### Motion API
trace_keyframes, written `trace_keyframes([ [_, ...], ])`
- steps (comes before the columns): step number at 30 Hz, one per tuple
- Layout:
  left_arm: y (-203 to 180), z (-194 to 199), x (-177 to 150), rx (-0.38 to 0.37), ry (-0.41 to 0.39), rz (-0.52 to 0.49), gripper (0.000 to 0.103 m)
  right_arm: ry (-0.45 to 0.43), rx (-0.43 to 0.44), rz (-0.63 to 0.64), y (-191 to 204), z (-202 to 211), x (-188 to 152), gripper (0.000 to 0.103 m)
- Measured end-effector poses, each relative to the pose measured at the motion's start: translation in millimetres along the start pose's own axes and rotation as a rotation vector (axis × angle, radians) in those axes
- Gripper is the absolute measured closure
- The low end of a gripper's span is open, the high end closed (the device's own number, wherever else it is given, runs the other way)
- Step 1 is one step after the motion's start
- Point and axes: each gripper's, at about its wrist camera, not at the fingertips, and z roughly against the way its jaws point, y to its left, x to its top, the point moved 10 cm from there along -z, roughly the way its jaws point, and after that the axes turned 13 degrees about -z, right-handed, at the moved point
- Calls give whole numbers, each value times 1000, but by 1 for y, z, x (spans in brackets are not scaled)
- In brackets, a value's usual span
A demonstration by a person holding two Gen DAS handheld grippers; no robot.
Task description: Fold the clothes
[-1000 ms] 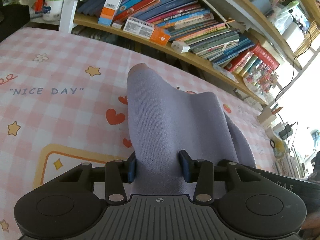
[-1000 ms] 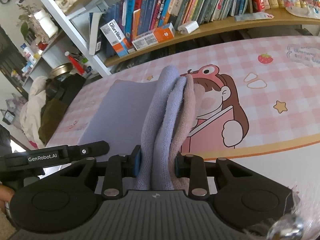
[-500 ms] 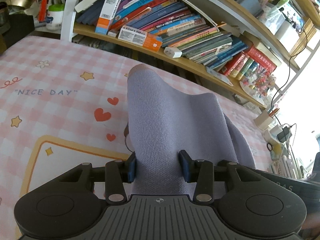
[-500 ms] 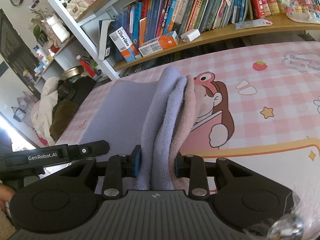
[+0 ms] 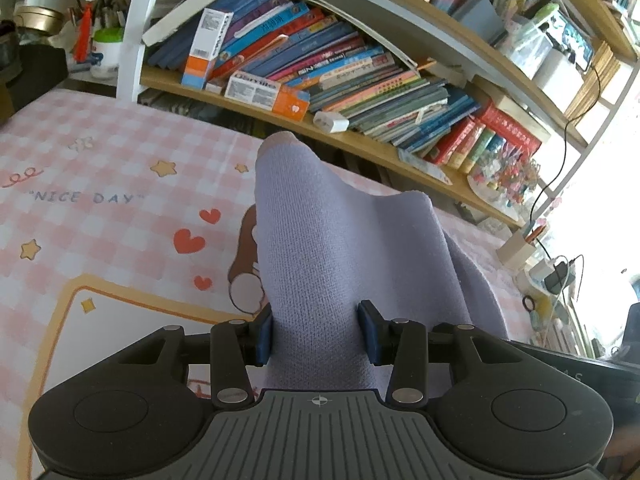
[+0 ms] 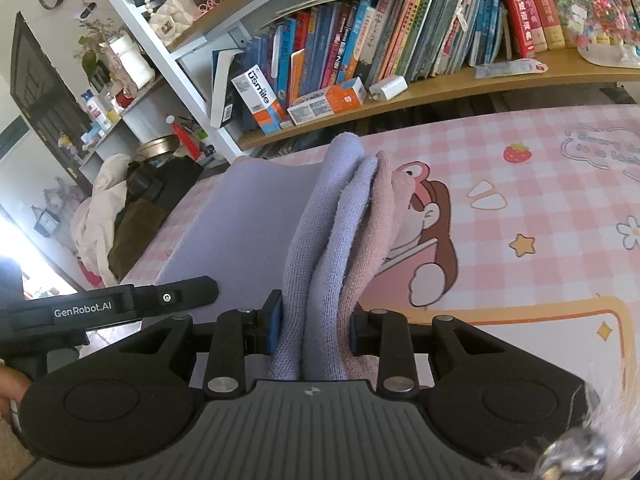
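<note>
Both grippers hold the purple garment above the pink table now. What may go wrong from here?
1. The right gripper pinches several bunched layers of the purple garment; an outer layer may slip out and spoil the fold.
2. The left gripper holds a thick bundle, so the cloth between the two grips could land wrinkled on the pink table cover.

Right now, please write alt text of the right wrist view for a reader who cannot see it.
The right gripper pinches bunched lilac and pink knit cloth above a pink checked table cover. More lilac cloth spreads left, toward the other black gripper. A crowded bookshelf stands behind.
</note>
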Motion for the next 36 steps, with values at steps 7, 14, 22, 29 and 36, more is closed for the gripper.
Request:
trace_keyframes([
  [7,41,6,15,-24,-1,-7,62,-21,-3,-17,33,-25,-1,75],
  [14,85,5,25,-62,12,-25,62,-42,-28,-52,62,-56,-6,75],
  [22,130,-8,38,-120,21,-37,62,-60,-53,-67,88,-95,-3,75],
  [29,168,-35,62,-142,3,-25,62,-67,-66,-38,107,-136,25,75],
  [36,199,-66,92,-135,-26,0,62,-82,-64,-8,115,-179,62,75],
])
